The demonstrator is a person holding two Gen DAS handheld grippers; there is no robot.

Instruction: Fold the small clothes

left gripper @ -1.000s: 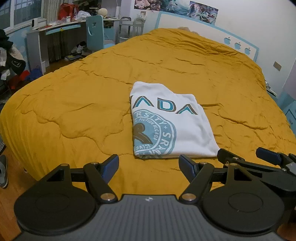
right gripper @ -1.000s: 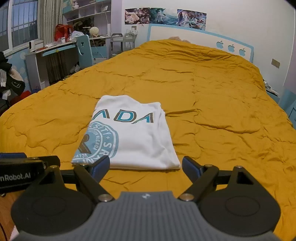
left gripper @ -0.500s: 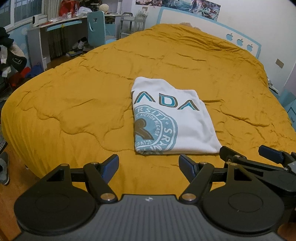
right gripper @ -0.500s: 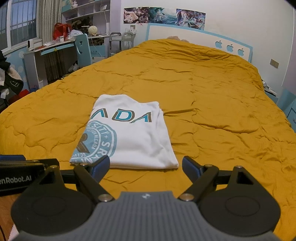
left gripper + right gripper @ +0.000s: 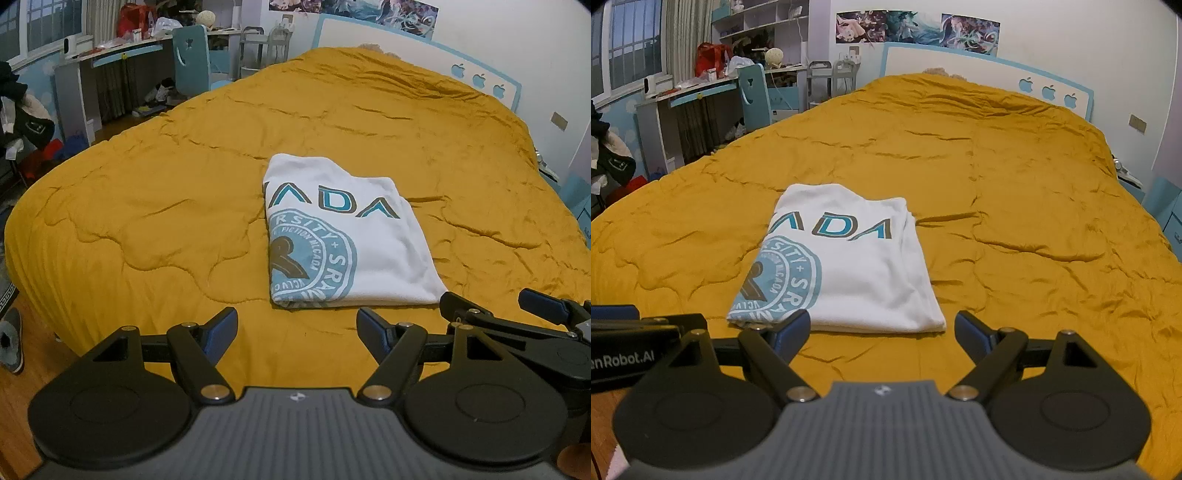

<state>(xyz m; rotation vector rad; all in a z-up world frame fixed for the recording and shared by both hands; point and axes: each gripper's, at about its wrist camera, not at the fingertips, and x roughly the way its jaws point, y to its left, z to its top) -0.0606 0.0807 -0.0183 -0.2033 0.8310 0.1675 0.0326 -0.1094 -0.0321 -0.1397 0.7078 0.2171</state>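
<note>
A white T-shirt [image 5: 347, 236] with a teal round print and letters lies folded into a neat rectangle on the mustard-yellow bed quilt [image 5: 147, 206]. It also shows in the right wrist view [image 5: 846, 266]. My left gripper [image 5: 297, 328] is open and empty, held near the bed's near edge, short of the shirt. My right gripper [image 5: 882, 328] is open and empty, just in front of the shirt's near edge. The right gripper also shows at the right of the left wrist view [image 5: 495, 306].
The bed has a white and blue headboard [image 5: 997, 74] at the far end. A desk [image 5: 96, 70] and a blue chair [image 5: 190, 59] stand at the far left. Clothes [image 5: 22, 114] hang at the left. A slipper [image 5: 11, 343] lies on the wooden floor.
Both grippers have pulled back slightly and tilted, so the folded shirt sits a little higher in both views. The shirt has not moved and both grippers stay open.
</note>
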